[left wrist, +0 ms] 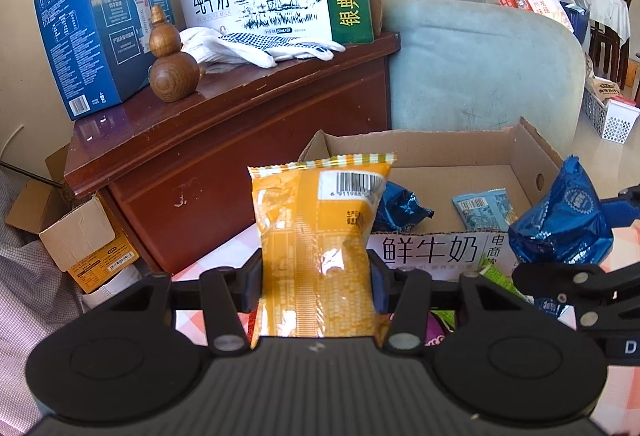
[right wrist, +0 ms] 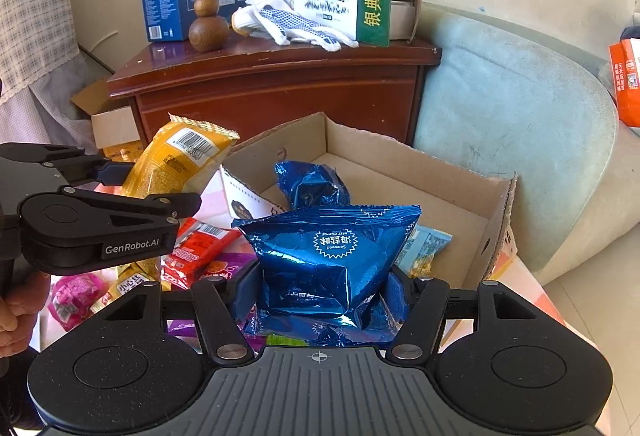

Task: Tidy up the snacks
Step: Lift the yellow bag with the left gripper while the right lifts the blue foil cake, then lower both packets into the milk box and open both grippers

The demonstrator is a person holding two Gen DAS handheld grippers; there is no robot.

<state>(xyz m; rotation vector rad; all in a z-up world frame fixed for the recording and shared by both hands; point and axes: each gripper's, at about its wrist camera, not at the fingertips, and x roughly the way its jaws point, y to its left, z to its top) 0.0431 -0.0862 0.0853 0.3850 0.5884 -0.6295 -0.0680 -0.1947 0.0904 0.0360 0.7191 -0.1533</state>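
Note:
My left gripper [left wrist: 316,286] is shut on an orange-yellow snack packet [left wrist: 320,236], held upright in front of the open cardboard box [left wrist: 528,156]. The same packet [right wrist: 176,160] and the left gripper [right wrist: 160,188] show at the left of the right wrist view. My right gripper [right wrist: 322,294] is shut on a shiny blue snack bag [right wrist: 332,260], raised near the box's [right wrist: 496,228] front wall. That blue bag [left wrist: 564,220] appears at the right of the left wrist view. Inside the box lie another blue bag [right wrist: 312,184] and a light blue packet [right wrist: 424,252].
Loose snacks, a red packet [right wrist: 196,248] and pink ones [right wrist: 76,296], lie on the checked tablecloth [right wrist: 216,204] left of the box. Behind stands a brown cabinet [right wrist: 280,88] with milk cartons, gloves and a wooden gourd [right wrist: 208,20]. A pale blue sofa [right wrist: 520,124] is at the right.

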